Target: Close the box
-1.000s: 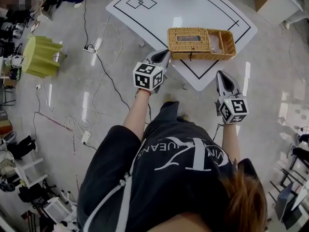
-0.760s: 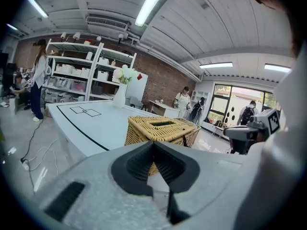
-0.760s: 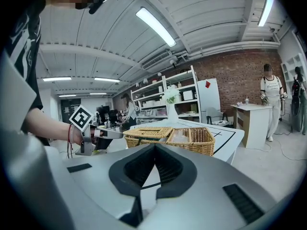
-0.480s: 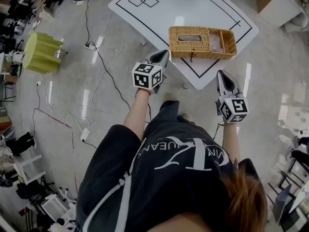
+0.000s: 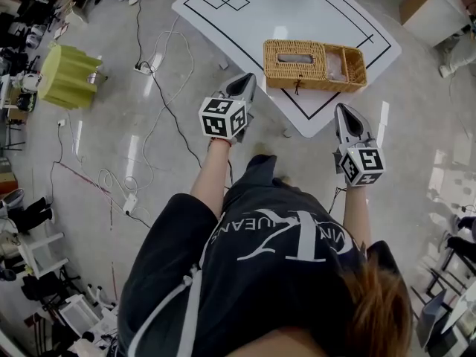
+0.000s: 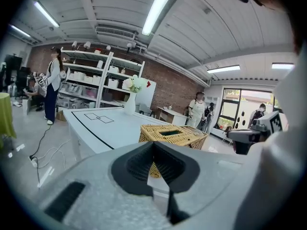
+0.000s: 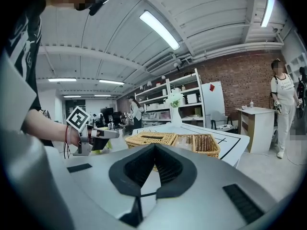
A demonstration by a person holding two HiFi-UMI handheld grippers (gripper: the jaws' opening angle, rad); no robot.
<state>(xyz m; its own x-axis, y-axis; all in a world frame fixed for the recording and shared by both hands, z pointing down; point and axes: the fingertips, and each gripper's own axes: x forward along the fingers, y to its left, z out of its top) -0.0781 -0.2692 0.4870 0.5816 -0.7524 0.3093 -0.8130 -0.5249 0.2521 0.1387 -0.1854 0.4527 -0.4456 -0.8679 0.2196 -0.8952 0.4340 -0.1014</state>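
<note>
A wicker box (image 5: pixel 312 65) lies on the near corner of the white table (image 5: pixel 245 13). Its left half has a top with a rectangular slot; its right half lies open upward. My left gripper (image 5: pixel 245 86) hovers over the floor just left of that corner, short of the box, jaws shut on nothing. My right gripper (image 5: pixel 346 114) hangs off the table's near right edge, also shut and empty. The box (image 6: pixel 172 135) shows past the closed jaws of the left gripper (image 6: pixel 154 143) in its own view. It is seen again, as the box (image 7: pixel 172 140), past the right gripper (image 7: pixel 154 146).
Cables (image 5: pixel 160 80) and a power strip (image 5: pixel 130 207) trail over the floor at left, near a green covered stool (image 5: pixel 65 76). A white box (image 5: pixel 431 6) stands at the upper right. Shelves and people (image 6: pixel 53 87) are in the room beyond the table.
The head view has drifted slightly, so table and box sit a touch higher and further right. Both grippers stay shut in nearly the same spots.
</note>
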